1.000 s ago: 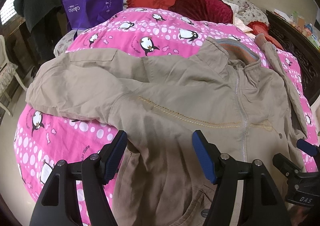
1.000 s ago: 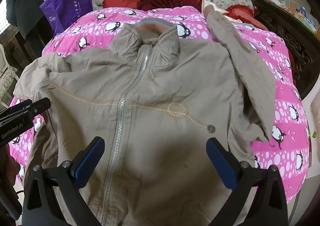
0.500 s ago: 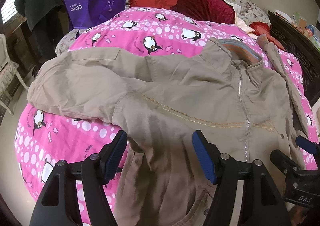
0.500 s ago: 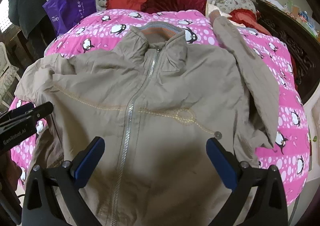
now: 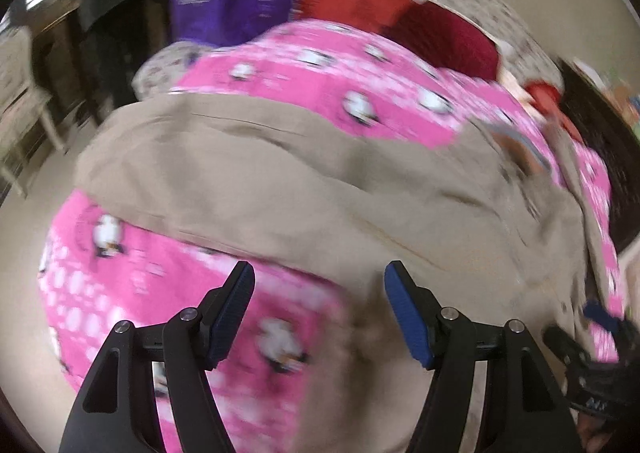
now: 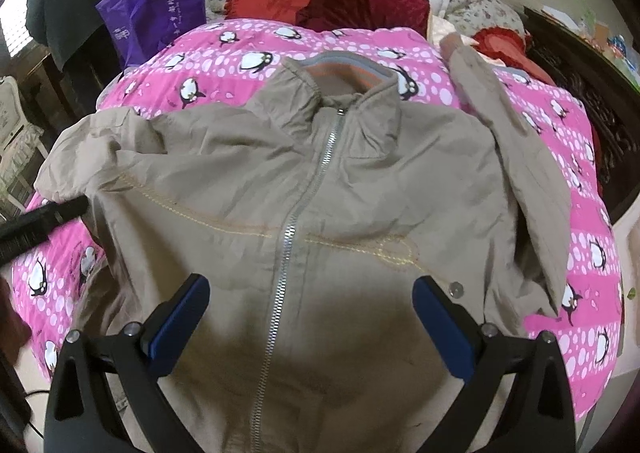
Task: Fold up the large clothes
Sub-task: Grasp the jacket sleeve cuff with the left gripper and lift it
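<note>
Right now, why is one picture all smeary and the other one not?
In the left wrist view the jacket and the penguin blanket are streaked with motion blur, though the left tongs look crisp. In the right wrist view the jacket is sharp down to its zipper, and the right tongs cast a dark shadow below.

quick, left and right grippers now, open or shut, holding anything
left gripper: open, holding nothing, over the jacket sleeve edge.
right gripper: open, holding nothing, above the jacket front.
</note>
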